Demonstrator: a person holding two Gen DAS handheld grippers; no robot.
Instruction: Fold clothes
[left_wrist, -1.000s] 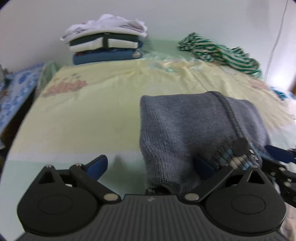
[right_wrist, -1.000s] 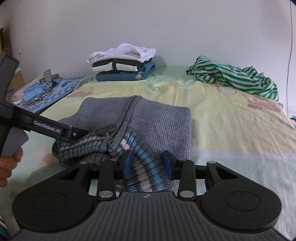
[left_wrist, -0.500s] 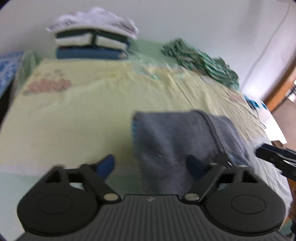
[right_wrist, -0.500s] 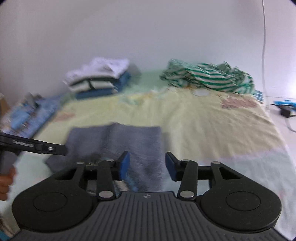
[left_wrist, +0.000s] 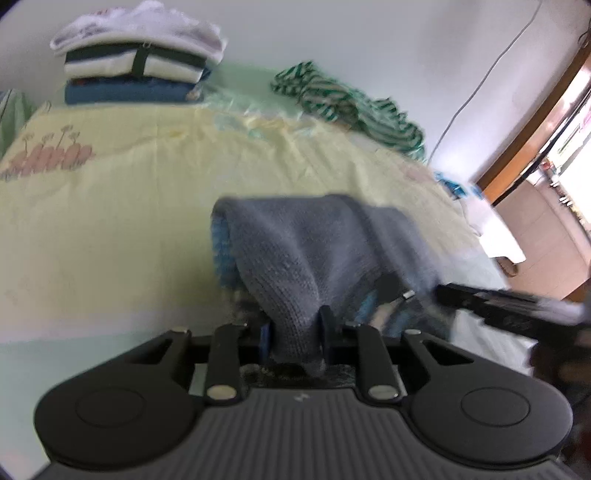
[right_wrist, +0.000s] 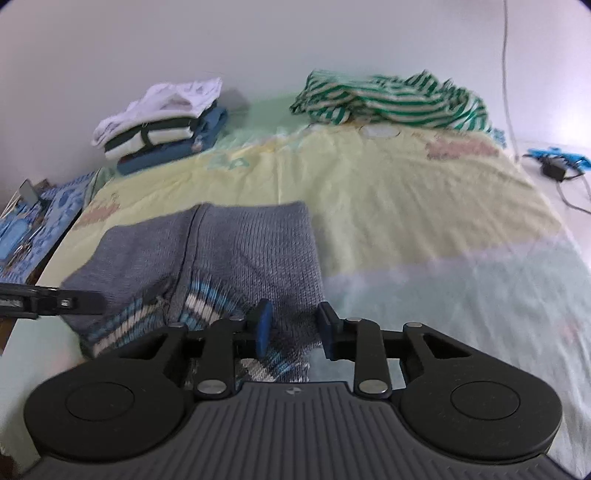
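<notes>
- Left wrist view: the left hand-held gripper has just been closing and now pinches a raised fold of the grey knitted sweater between its blue pads. A second ago its jaws stood wide with nothing gripped. The sweater lies half folded at the near edge of the bed, its striped hem bunched underneath. Far back sit the stack of folded clothes and the crumpled green striped garment, both well apart from it.
- Risk here: the pinch looks like it takes only the top layer, so a lift could peel that layer off and undo the fold.
- Right wrist view: the right hand-held gripper has also just been closing, narrower than a moment ago. The sweater's near right corner lies between its pads, yet a gap shows at the right pad, so I judge it not clamped.
- Risk here: if the two hands lift unevenly, the corner may slip out and the loose knit sag or twist, dragging the striped hem askew.
</notes>
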